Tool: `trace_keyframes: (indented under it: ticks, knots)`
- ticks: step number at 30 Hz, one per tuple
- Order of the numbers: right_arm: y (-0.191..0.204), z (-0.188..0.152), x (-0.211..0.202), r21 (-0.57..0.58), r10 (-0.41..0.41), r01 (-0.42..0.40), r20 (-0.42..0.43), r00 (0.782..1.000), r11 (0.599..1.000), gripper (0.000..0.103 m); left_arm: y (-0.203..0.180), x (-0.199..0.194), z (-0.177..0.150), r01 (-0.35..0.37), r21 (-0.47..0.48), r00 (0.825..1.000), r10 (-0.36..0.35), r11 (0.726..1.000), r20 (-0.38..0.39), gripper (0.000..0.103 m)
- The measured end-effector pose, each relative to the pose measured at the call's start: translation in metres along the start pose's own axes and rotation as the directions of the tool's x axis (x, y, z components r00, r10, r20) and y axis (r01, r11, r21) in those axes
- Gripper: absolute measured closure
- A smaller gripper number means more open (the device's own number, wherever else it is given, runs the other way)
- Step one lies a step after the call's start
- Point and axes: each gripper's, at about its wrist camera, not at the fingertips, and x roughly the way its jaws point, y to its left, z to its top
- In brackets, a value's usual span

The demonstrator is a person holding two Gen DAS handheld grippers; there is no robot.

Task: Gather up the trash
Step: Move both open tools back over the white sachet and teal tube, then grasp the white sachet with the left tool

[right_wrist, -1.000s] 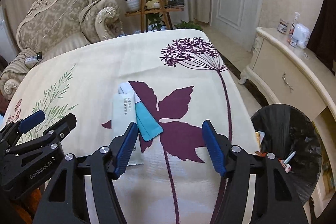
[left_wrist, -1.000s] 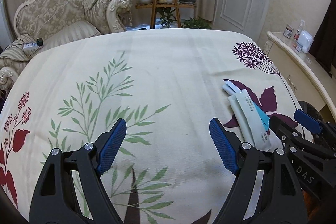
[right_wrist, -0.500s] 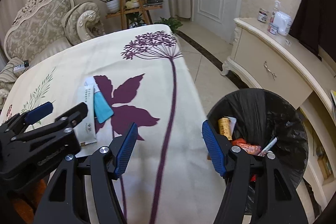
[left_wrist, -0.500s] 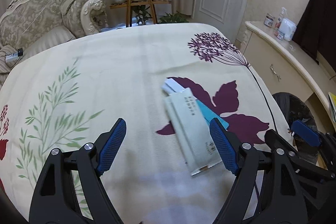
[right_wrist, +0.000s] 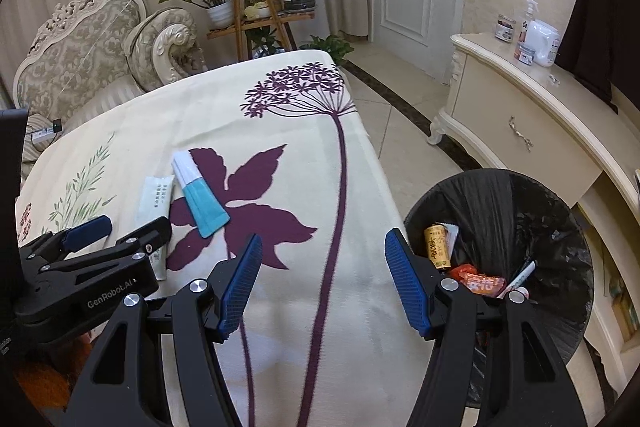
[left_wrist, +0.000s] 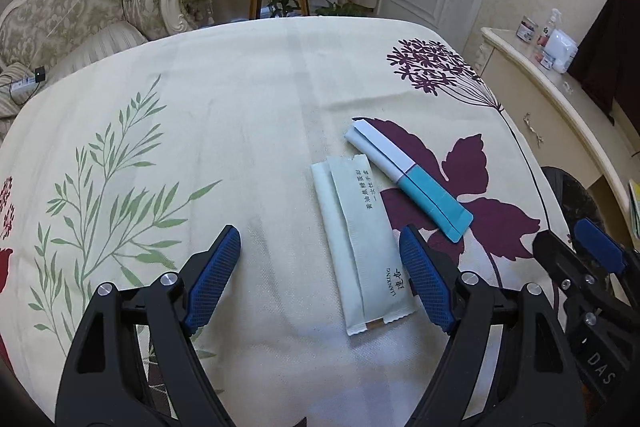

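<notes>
1. Left view: my left hand-held gripper [left_wrist: 320, 279] is wide open, holding nothing, over the flowery desk [left_wrist: 240, 99]. The pale green packet [left_wrist: 360, 247] and blue-white packet [left_wrist: 408, 175] lie there, near a sofa [left_wrist: 80, 3].
2. Right view: my right hand-held gripper [right_wrist: 324, 283] is open and empty beside the black trash bin [right_wrist: 520, 211].

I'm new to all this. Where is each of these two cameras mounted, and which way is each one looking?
Left wrist view: sits on the left gripper, looking along its open blue fingers at the pale green packet and the white and teal packet on the tablecloth.
Right wrist view: sits on the right gripper, open, facing the table edge and the black trash bin.
Shared: both packets, the tablecloth, and each shows the other gripper at its side.
</notes>
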Motion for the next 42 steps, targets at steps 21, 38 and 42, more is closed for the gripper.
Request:
trace_keyframes:
  ticks: [21, 38, 42]
  knots:
    - [0.021, 0.006, 0.007, -0.037, 0.022, -0.022, -0.007, 1.0, 0.999, 0.04, 0.007, -0.005, -0.002, 0.037, 0.059, 0.998, -0.04, 0.998, 0.052, 0.072]
    - [0.052, 0.012, 0.017, -0.074, 0.054, -0.055, -0.02, 0.998, 0.996, 0.04, 0.059, -0.017, -0.001, 0.04, -0.025, 0.998, -0.039, 0.999, 0.056, 0.081]
    - [0.05, 0.009, 0.015, -0.073, 0.049, -0.051, -0.027, 0.998, 0.996, 0.04, 0.06, -0.019, -0.005, 0.028, -0.05, 0.997, -0.024, 0.998, 0.068, 0.042]
